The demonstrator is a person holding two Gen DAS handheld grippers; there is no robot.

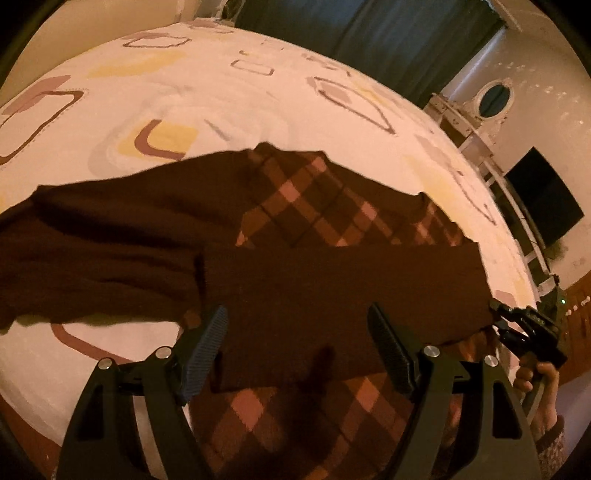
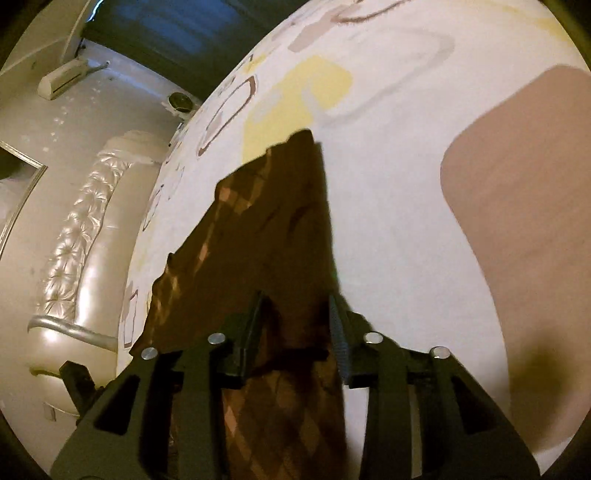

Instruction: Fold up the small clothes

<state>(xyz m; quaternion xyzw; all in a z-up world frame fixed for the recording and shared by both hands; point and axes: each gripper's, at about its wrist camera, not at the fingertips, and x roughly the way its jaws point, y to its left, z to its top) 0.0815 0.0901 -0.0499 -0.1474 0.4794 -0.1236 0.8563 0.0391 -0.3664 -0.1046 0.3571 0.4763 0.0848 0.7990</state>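
Note:
A dark brown sweater with an orange diamond-check front (image 1: 303, 206) lies spread on the bed. One plain brown sleeve (image 1: 347, 295) is folded across its body; the other sleeve (image 1: 92, 243) lies out to the left. My left gripper (image 1: 299, 332) is open above the folded sleeve, holding nothing. My right gripper (image 1: 517, 325) shows at the sweater's right edge in the left wrist view. In the right wrist view it (image 2: 297, 317) is open, its fingers standing either side of the sweater's edge (image 2: 280, 229).
The bed sheet (image 1: 229, 96) is white with brown and yellow shapes. A padded headboard (image 2: 74, 236) and pale wall are beside the bed. Shelving (image 1: 476, 147), a dark screen (image 1: 546, 203) and dark curtains (image 1: 369, 33) stand beyond the far side.

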